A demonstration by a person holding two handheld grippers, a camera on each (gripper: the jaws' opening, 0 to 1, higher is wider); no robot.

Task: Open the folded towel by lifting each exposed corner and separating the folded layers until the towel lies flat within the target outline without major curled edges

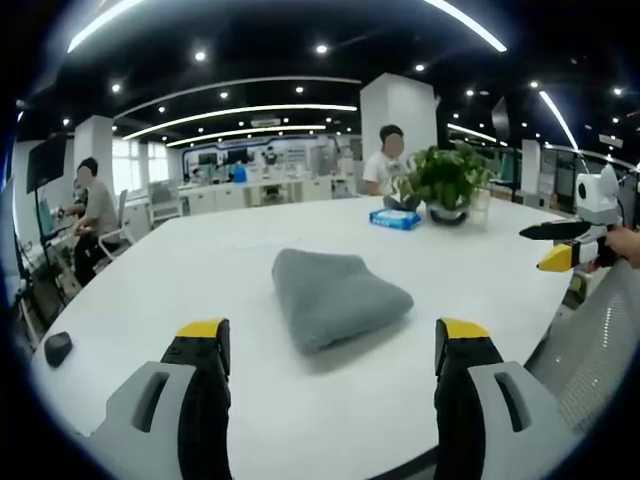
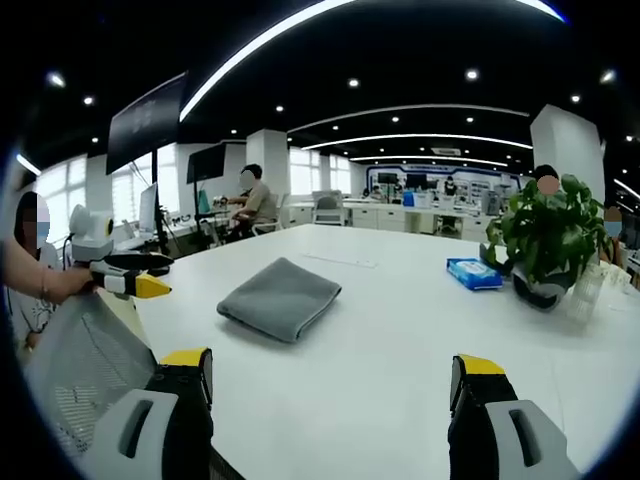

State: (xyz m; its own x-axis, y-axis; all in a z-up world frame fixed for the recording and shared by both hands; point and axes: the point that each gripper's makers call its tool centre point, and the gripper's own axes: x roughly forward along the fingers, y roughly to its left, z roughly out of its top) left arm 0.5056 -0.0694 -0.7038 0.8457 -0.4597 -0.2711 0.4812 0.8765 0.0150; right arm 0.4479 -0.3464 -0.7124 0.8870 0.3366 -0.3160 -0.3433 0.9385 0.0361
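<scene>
A grey towel (image 1: 335, 295) (image 2: 280, 297) lies folded into a thick rectangle on the white table (image 1: 200, 270) (image 2: 400, 330). In the left gripper view, my left gripper (image 1: 333, 330) hovers low at the table's near edge, just short of the towel, with its yellow-tipped jaws wide apart and nothing between them. In the right gripper view, my right gripper (image 2: 333, 362) is open too, over the table edge and well back from the towel. Each gripper also appears in the other's view: the right gripper (image 1: 533, 248) at the far right, the left gripper (image 2: 165, 276) at the left, both held off the table's side.
A potted plant (image 1: 447, 180) (image 2: 545, 240) and a blue packet (image 1: 395, 218) (image 2: 473, 272) stand on the table beyond the towel. A small black object (image 1: 57, 347) lies near one table edge. A mesh chair back (image 1: 590, 350) (image 2: 80, 350) sits beside the table. People sit at desks behind.
</scene>
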